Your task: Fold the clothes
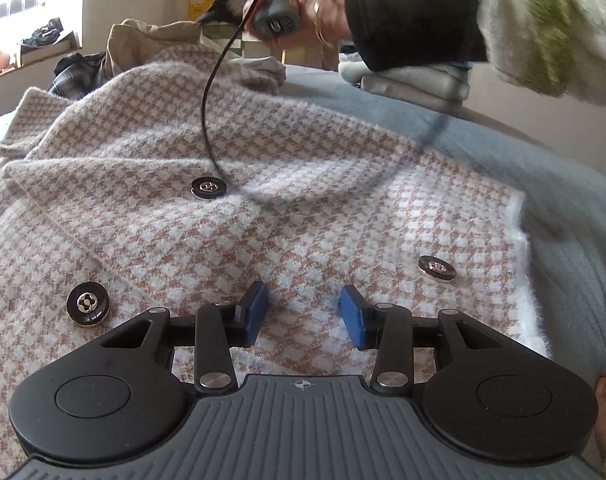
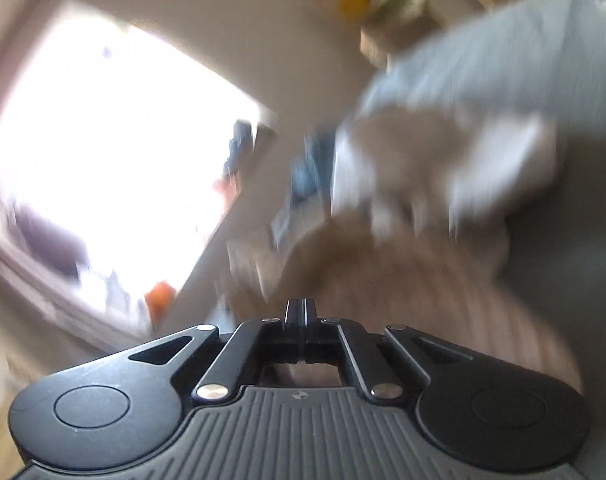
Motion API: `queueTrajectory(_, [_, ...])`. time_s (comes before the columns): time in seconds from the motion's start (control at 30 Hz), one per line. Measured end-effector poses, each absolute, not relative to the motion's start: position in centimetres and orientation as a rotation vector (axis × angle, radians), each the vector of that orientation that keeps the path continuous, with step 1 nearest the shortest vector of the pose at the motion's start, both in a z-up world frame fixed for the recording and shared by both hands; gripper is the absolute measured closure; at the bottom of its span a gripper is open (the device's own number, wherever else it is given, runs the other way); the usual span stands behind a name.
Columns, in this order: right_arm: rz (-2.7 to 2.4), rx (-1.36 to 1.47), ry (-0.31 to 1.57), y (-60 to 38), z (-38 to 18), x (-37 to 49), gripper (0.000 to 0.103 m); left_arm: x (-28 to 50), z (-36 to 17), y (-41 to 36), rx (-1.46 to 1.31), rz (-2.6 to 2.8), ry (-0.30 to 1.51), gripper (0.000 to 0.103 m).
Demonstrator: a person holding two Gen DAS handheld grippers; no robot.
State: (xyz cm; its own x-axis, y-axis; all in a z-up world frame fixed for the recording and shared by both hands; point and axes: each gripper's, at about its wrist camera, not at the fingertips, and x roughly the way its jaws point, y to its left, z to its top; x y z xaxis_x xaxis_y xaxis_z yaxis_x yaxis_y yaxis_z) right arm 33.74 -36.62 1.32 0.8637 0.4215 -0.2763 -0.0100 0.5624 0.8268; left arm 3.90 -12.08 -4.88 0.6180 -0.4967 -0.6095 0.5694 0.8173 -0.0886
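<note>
Clearly the coat (image 1: 231, 216), a fuzzy houndstooth piece with dark buttons (image 1: 206, 188), lies spread on the grey bed cover (image 1: 503, 128), collar toward the window side and one straight edge running along the right. Above it the left gripper (image 1: 303, 314) hovers with its blue pads (image 1: 255, 312) apart and nothing between them, pointed down at the cloth between two lower buttons. Farther back the person's right hand (image 1: 311, 4) carries the right gripper (image 2: 301, 312) over the far part of the coat, a black cable (image 1: 211, 92) trailing from it across the fabric; in its own view (badly blurred) the jaws are pressed together and empty. The step in hand looks like lining up for a fold. To do it well, each gripper should pinch the coat at an edge rather than mid-panel, taking both layers of the thick pile so nothing slips, and the right jaws must first open. Lift evenly, keep the edge taut between the two grips, and mind the cable, which could snag a button or drag the cloth. Folded items (image 1: 415, 80) wait at the far side.
</note>
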Motion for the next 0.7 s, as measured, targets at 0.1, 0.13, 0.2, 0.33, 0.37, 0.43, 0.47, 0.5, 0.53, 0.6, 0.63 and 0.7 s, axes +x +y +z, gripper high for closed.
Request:
queueTrajectory(0.1, [0.248, 1.049, 0.512, -38.6, 1.3, 35.3, 0.103, 4.0, -4.8, -12.1, 0.117, -0.617, 0.667, 0.063])
queueTrajectory(0.13, [0.249, 1.084, 0.549, -39.1, 1.0, 35.7, 0.102, 4.0, -4.8, -12.1, 0.118, -0.618, 0.667, 0.062])
queueTrajectory(0.2, [0.252, 1.122, 0.648, -39.4, 0.0, 35.5, 0.1, 4.0, -4.9, -12.1, 0.12, -0.619, 0.666, 0.062])
queueTrajectory(0.33, [0.232, 1.117, 0.86, -39.6, -3.0, 33.9, 0.052, 4.0, -5.0, -12.1, 0.125, -0.624, 0.656, 0.062])
queueTrajectory(0.37, [0.21, 1.12, 0.888, -39.8, -3.8, 33.2, 0.051, 3.9, -5.0, -12.1, 0.124, -0.625, 0.653, 0.062])
queueTrajectory(0.43, [0.173, 1.123, 0.912, -40.7, -5.3, 32.0, 0.051, 3.9, -5.1, -12.1, 0.125, -0.625, 0.648, 0.062])
queueTrajectory(0.47, [0.15, 1.13, 0.92, -41.2, -5.7, 31.5, 0.051, 3.9, -5.1, -12.1, 0.126, -0.625, 0.647, 0.062])
queueTrajectory(0.5, [0.112, 1.14, 0.931, -41.9, -5.9, 31.0, 0.049, 3.9, -5.1, -12.1, 0.126, -0.625, 0.646, 0.062])
queueTrajectory(0.53, [0.067, 1.151, 0.941, -42.4, -6.2, 30.4, 0.046, 3.9, -5.1, -12.1, 0.125, -0.625, 0.646, 0.062])
queueTrajectory(0.6, [-0.003, 1.191, 0.945, -43.2, -6.7, 29.3, 0.045, 3.9, -5.1, -12.2, 0.125, -0.625, 0.645, 0.062])
queueTrajectory(0.63, [0.001, 1.2, 0.944, -43.2, -7.0, 29.0, 0.042, 3.9, -5.1, -12.2, 0.125, -0.624, 0.645, 0.062])
queueTrajectory(0.7, [0.009, 1.175, 0.969, -42.7, -7.3, 29.4, 0.036, 3.9, -5.1, -12.2, 0.124, -0.623, 0.645, 0.062])
